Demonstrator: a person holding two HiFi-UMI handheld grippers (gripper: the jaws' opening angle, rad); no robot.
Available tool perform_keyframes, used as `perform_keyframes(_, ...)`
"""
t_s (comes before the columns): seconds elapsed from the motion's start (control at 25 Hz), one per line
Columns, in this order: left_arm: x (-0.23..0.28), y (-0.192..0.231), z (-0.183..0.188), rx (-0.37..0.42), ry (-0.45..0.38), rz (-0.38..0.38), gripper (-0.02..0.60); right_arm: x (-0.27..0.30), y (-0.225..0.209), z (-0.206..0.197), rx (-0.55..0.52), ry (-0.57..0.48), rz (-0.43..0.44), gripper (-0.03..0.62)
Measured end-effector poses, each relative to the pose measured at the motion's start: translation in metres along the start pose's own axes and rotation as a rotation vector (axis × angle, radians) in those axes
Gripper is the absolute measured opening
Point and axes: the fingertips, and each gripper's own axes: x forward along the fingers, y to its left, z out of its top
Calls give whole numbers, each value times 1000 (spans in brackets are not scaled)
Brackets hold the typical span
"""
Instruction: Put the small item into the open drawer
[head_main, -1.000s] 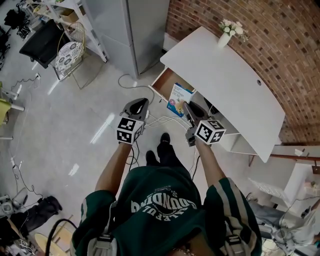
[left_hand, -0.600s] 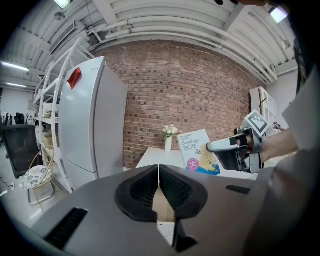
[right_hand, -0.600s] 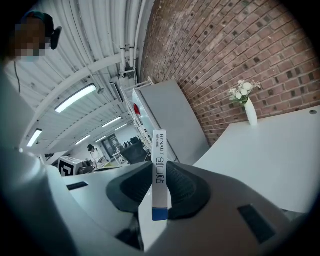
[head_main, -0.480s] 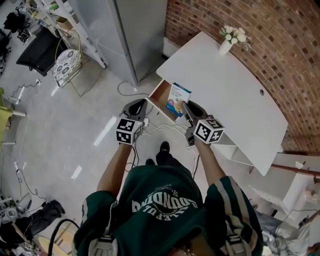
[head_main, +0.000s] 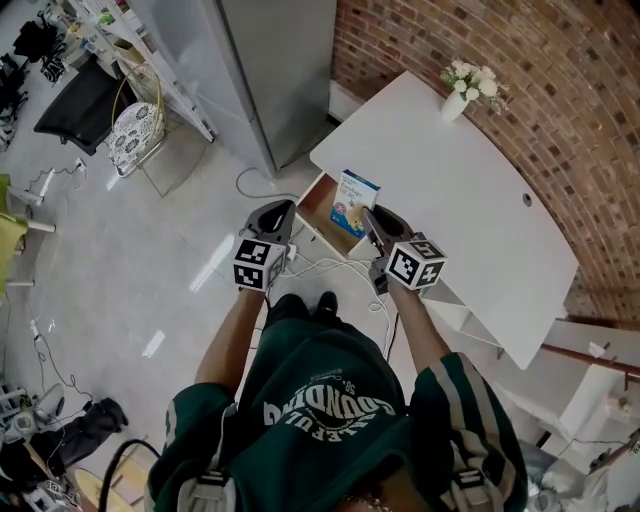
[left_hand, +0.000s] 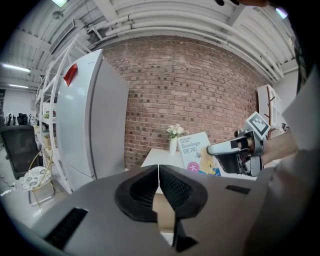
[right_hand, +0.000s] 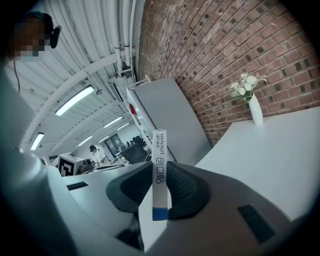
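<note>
Bandage box (head_main: 354, 196) is clamped in right gripper (head_main: 369, 213), seemingly above open drawer (head_main: 317, 205) of white desk (head_main: 450, 170); left gripper (head_main: 288, 205) closed, empty.

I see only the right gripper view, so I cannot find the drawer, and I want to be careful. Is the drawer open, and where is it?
Observer: Yes. In the head view the drawer is pulled out from under the near edge of the white table, with its top open.
Operator: Where is my box relative to it?
Observer: The bandage box, clamped in the right hand-held gripper, overlaps the drawer's right part in that view. I cannot tell its height above the drawer.
Operator: Is the other one in the way?
Observer: The left hand-held gripper is shut and empty, and the head view shows it to the left of the drawer.
</note>
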Motion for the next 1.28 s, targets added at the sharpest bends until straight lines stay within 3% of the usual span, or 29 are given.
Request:
perform_keyframes(0.8, 39, 21, -6, 9, 47, -65, 20, 33, -19, -5, 27, 27, -44, 101)
perform_keyframes(1.28, 59, 30, -55, -14, 123, -88, 20, 52, -48, -44, 60, 84, -80, 101)
